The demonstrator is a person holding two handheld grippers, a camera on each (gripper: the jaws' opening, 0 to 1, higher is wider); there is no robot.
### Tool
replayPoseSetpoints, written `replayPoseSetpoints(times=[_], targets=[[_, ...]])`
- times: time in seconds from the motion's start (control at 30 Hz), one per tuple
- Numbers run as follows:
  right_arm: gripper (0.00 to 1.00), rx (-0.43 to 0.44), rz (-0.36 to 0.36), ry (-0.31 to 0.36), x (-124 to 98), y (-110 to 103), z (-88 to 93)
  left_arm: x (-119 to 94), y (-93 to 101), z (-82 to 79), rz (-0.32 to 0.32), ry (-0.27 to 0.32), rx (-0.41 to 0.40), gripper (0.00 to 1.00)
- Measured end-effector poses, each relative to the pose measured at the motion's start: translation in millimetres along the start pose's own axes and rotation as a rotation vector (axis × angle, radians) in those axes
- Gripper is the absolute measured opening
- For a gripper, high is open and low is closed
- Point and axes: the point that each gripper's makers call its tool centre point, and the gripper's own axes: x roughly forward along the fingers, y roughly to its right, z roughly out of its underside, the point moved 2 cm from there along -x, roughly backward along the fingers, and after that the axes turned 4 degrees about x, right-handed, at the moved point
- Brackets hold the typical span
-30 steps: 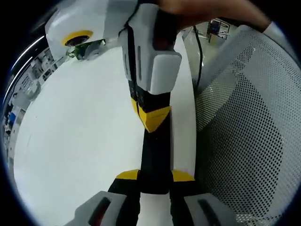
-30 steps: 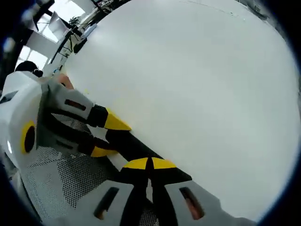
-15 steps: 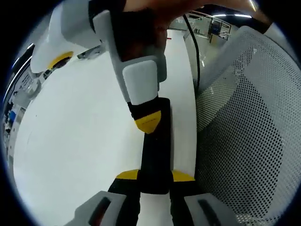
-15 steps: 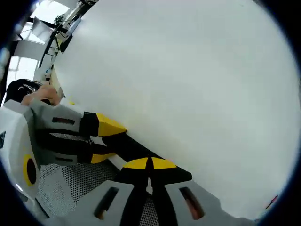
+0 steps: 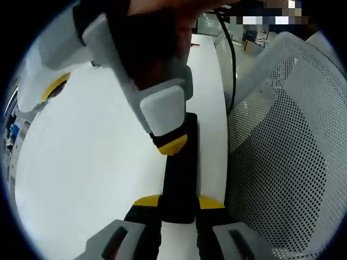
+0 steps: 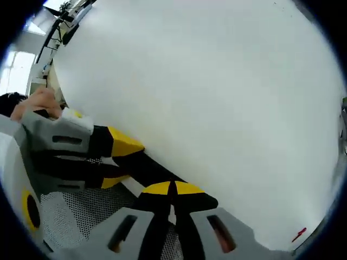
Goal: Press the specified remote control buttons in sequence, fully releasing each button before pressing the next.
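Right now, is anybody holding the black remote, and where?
Yes. The left tool grips the black remote at its near end, one jaw on each long side. The right tool, jaws shut with nothing between them, touches its far end.

Left gripper (image 5: pixel 179 201): grey moulded body, black jaws capped with yellow tips, a dark slot recessed in each grey shoulder. Right gripper (image 6: pixel 172 188): same grey housing, black jaws, yellow tips, reddish insert in one slot. White casing carries a yellow ring.
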Motion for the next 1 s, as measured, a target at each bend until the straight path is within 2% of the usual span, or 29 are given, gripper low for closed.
replayPoseSetpoints(times=[0.13,0.3,0.43,0.47,0.57,0.83,0.87,0.93,1.0], targets=[[0.0,-0.036,-0.028,0.07,-0.6,0.0,1.7,-0.2,0.3,0.0,0.001,0.0,0.001,0.23],[0.0,-0.052,-0.051,0.122,-1.2,1.5,3.3,-0.3,0.4,-0.4,-0.001,0.001,-0.005,0.23],[0.0,-0.084,-0.064,0.121,-1.2,-2.1,10.8,-0.4,0.4,-0.4,-0.002,0.002,-0.007,0.23],[0.0,-0.103,-0.054,0.15,-1.6,-1.0,8.6,-0.5,0.5,-0.4,-0.001,0.002,-0.006,0.23],[0.0,-0.145,-0.046,0.156,-1.7,-2.9,13.1,-0.8,0.4,-0.5,0.0,0.001,-0.004,0.23],[0.0,-0.218,-0.019,0.189,-1.9,-4.4,12.8,-1.1,0.3,-0.6,0.001,0.001,-0.003,0.23],[0.0,-0.229,-0.038,0.2,-2.3,-7.7,12.4,-1.1,0.2,-0.7,0.0,0.001,-0.003,0.23],[0.0,-0.218,-0.054,0.217,-2.0,-10.6,11.8,-1.0,0.1,-0.7,0.0,0.002,-0.003,0.23],[0.0,-0.222,-0.036,0.235,-1.3,-9.3,11.5,-0.9,0.2,-0.8,-0.001,0.002,-0.004,0.23]])
